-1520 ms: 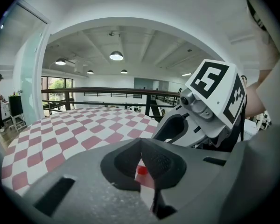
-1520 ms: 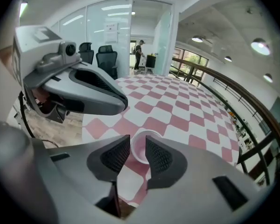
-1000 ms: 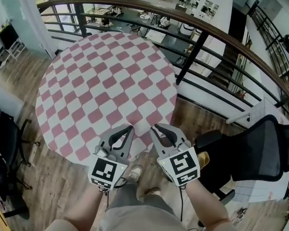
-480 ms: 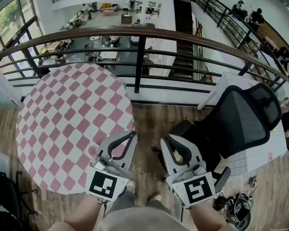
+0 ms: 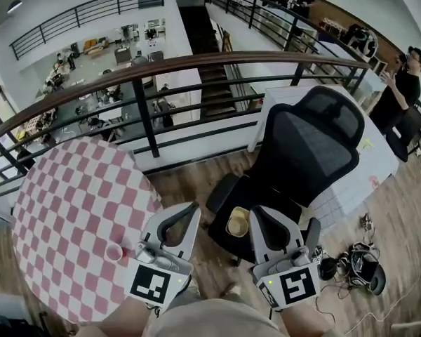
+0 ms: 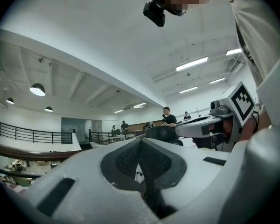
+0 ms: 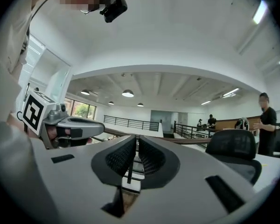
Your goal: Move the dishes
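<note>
Both grippers are empty. The left gripper (image 5: 190, 209) has its jaws together with nothing between them. The right gripper (image 5: 258, 213) has just been closing its jaws to a thin slit that meets at the tips, also on nothing. They sit side by side at the near edge of the head view, pointing away from the person.

Left of them stands the round table (image 5: 59, 202) under a pink-and-white checked cloth. Right of centre is the black office chair (image 5: 310, 142), its seat reaching in toward the grippers.

A yellowish dish, seemingly a bowl (image 5: 237, 222), rests on that seat. It shows between the two sets of tips and just left of the right gripper. The right hand looks the nearer one for it, though the dish probably lies well below the jaws. Being round, it offers no long axis, so any rim edge would serve.

A small pink cup (image 5: 114, 252) stands on the table near its near-right edge, just left of the left gripper. That makes it the left hand's likely piece.
</note>
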`<state>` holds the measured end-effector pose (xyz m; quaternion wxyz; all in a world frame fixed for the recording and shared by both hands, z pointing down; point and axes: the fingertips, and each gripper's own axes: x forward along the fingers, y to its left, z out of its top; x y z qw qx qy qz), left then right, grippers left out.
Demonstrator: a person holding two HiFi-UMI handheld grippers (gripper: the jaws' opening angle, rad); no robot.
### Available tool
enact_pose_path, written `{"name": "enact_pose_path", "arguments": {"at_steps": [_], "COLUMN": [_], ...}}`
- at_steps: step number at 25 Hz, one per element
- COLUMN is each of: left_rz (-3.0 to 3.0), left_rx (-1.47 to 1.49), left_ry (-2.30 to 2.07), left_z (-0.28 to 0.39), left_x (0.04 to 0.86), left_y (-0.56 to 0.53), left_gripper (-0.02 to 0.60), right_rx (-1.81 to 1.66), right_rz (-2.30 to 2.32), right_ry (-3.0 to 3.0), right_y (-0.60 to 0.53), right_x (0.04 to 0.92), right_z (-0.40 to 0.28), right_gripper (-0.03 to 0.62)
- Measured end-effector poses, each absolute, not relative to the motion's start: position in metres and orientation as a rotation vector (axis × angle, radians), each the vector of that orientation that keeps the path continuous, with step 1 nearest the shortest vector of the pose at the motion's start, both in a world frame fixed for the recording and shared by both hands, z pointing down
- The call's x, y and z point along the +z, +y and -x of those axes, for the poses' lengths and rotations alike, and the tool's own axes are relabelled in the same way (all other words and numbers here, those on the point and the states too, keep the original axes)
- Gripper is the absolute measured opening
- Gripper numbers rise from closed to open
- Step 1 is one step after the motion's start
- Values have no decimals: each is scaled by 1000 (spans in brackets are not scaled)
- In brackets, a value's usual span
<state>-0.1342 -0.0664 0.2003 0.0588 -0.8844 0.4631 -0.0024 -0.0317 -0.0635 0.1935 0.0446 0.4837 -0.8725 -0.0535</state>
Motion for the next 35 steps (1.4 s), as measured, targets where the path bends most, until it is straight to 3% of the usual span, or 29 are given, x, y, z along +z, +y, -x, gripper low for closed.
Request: {"name": "enact_pose_path", "arguments": {"at_steps": [10, 35], "left_rz": [2794, 2799], "left_rx": [-50, -90], "left_ry": [1255, 1284], "left_z": [60, 39], "left_x": [223, 230], "left_y": [-36, -27], "left_gripper": [15, 12], "right_rx": [-90, 20], "right_rz": [-1538, -1462], "right_ry": [-2686, -2714], "right_y": [-27, -22], "right_x": [197, 221], "right_z": [-25, -55], "right_gripper": [28, 28]}}
